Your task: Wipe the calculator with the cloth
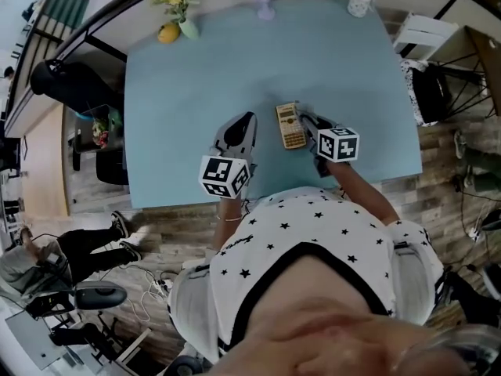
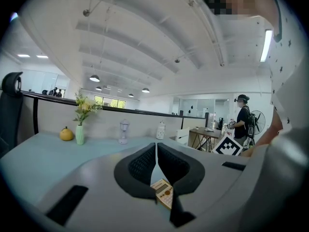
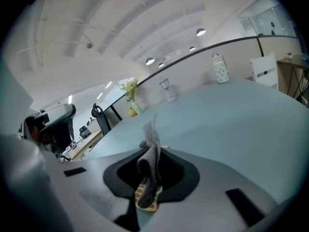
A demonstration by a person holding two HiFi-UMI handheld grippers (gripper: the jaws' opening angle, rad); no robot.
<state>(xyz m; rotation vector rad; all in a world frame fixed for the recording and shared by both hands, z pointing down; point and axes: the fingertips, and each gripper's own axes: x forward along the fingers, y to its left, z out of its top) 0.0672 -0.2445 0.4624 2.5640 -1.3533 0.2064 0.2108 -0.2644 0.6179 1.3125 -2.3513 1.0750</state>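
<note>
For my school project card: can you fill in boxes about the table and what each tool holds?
Table: light blue tabletop
Thing to clean: flat yellow calculator, lying on the table
Right tool: shut on crumpled grey cloth, at the calculator's right side
Left tool: shut, empty, left of the calculator

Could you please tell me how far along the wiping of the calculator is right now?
Done: the cloth is picked up, with the right gripper jaws shut on it. In hand: the cloth hangs over the calculator, which lies flat on the table; the left gripper sits beside it, jaws together and empty. Left: the wiping itself; how much is already wiped cannot be told.
</note>
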